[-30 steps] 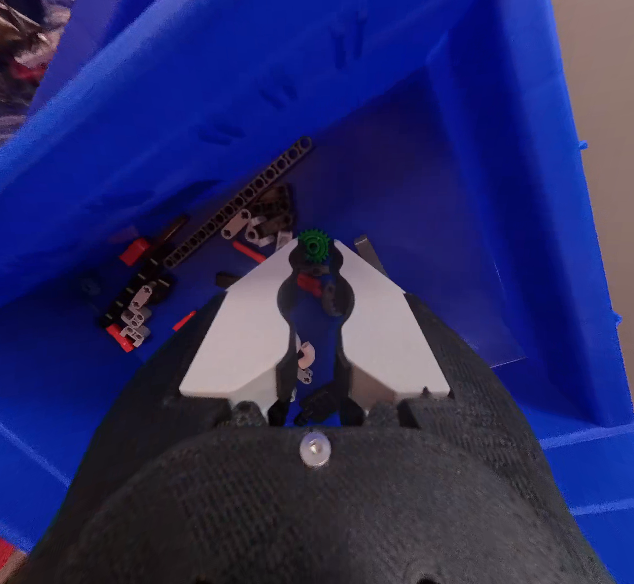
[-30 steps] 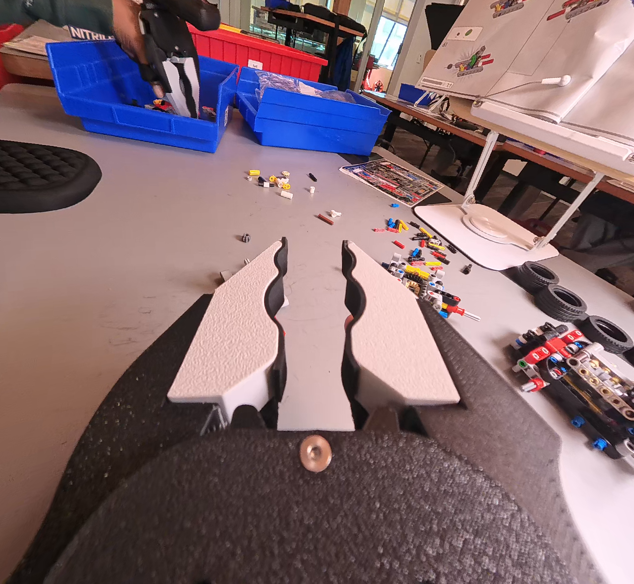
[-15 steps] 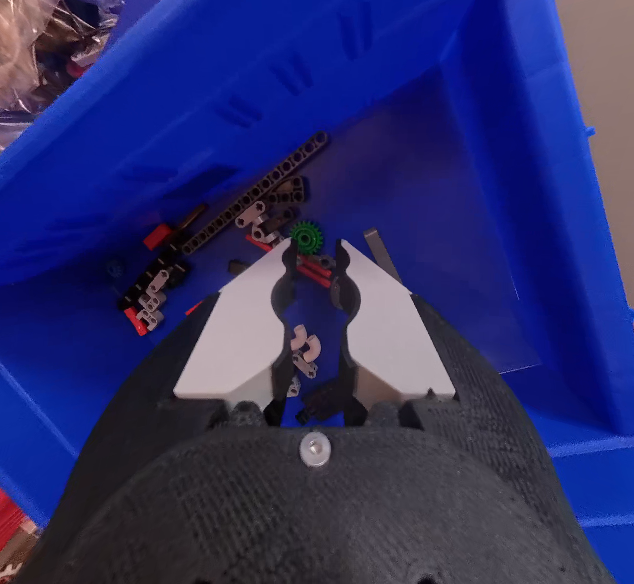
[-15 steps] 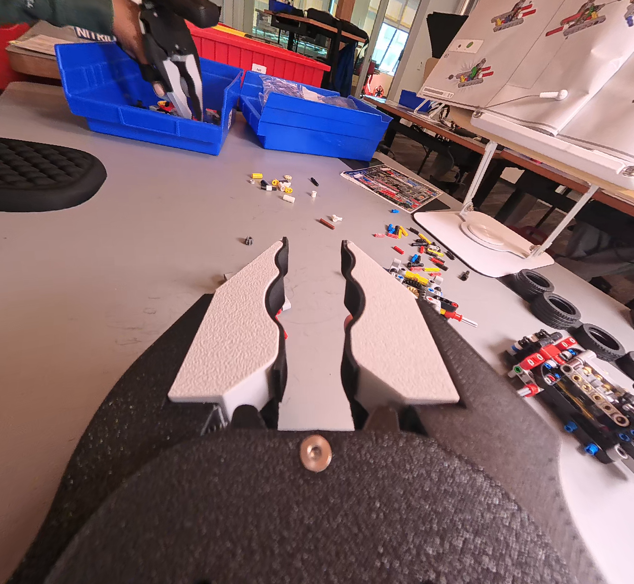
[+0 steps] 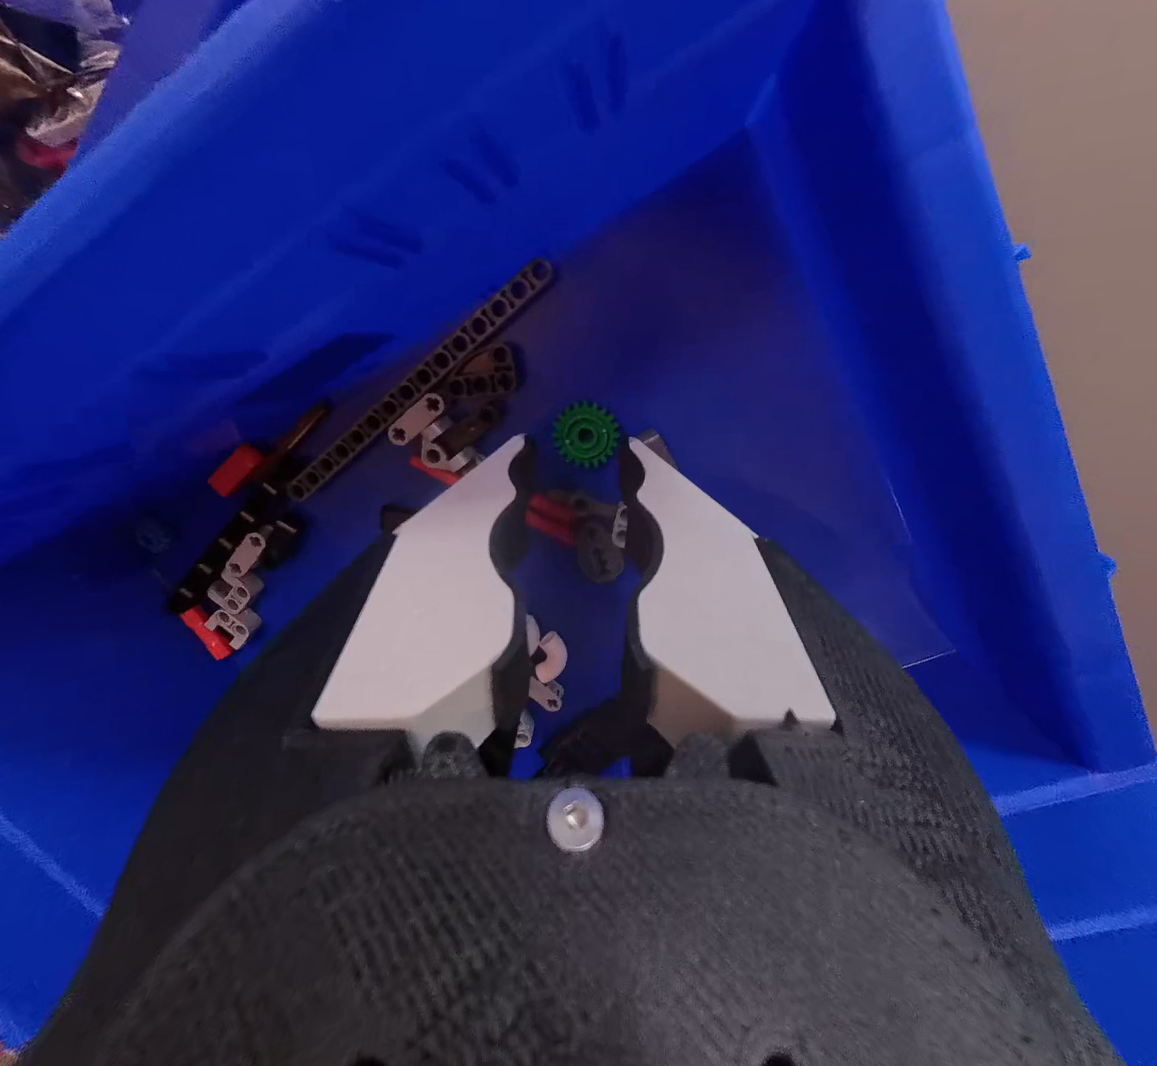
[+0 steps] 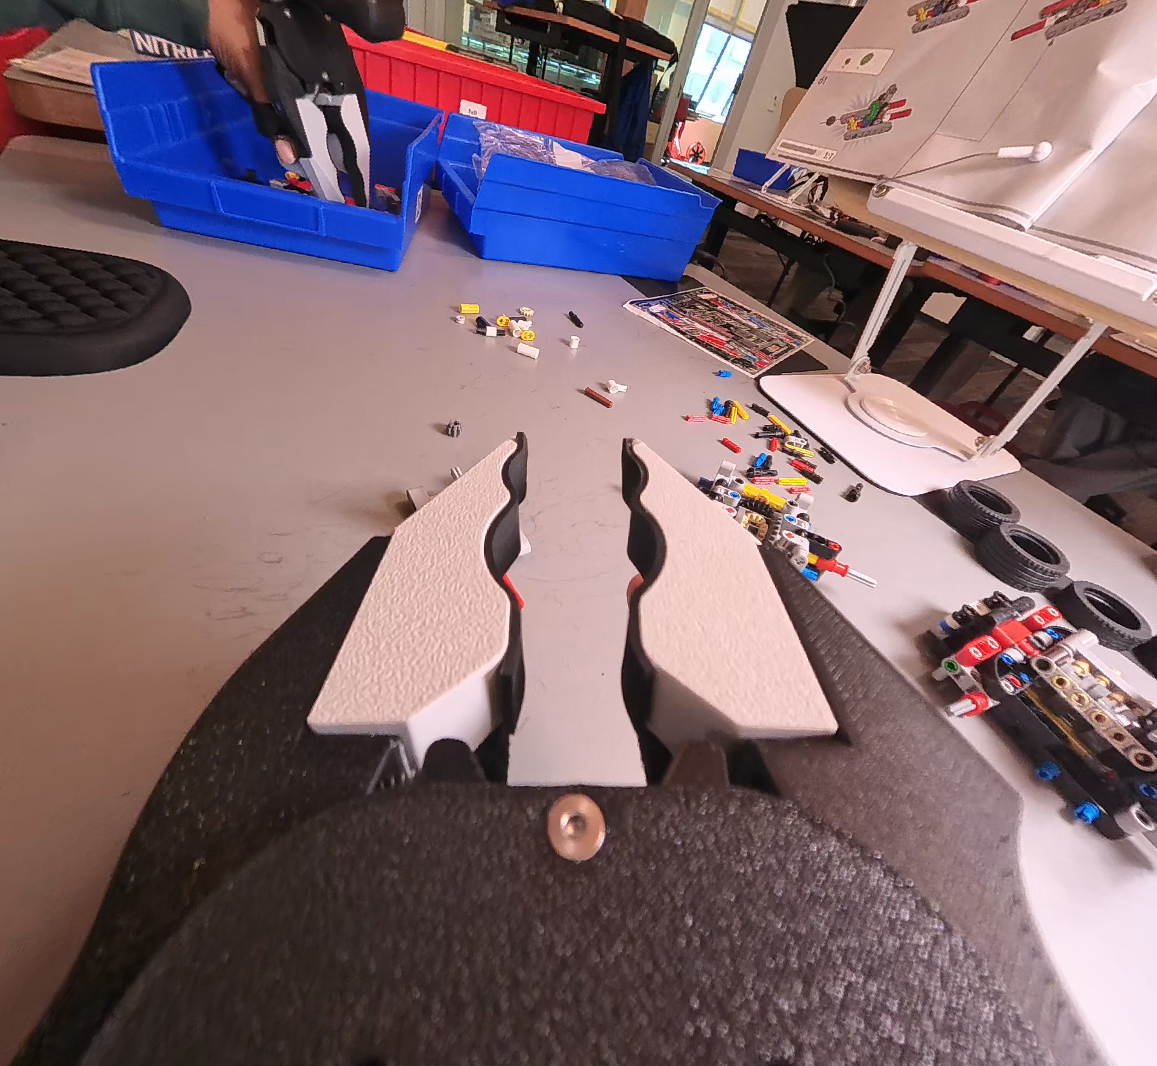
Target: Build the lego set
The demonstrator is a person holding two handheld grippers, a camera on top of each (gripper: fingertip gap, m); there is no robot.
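Note:
My left gripper (image 5: 575, 454) is open inside a blue bin (image 5: 814, 284), pointing down at its floor. A green gear (image 5: 586, 433) lies flat on the floor just ahead of and between the fingertips; the left pad stands clear of it. Black, grey and red building parts lie around it, among them a long black beam (image 5: 426, 378). The right wrist view shows this gripper (image 6: 338, 184) held by a hand in the same bin (image 6: 250, 209). My right gripper (image 6: 575, 454) is open and empty, low over the grey table (image 6: 250, 441).
A second blue bin (image 6: 582, 216) holds plastic bags. Loose small parts (image 6: 770, 491), a small grey gear (image 6: 454, 428), tyres (image 6: 1020, 554) and a partly built model (image 6: 1064, 698) lie at the right. An instruction booklet on a stand (image 6: 977, 65) and a black pad (image 6: 69, 310) flank the table. Tip to tip, the grippers are about 45 centimeters apart.
My left jaws, nearly closed at the green gear a second ago, have opened wider; the gear lies on the bin floor ahead of the tips. My right gripper has barely moved.

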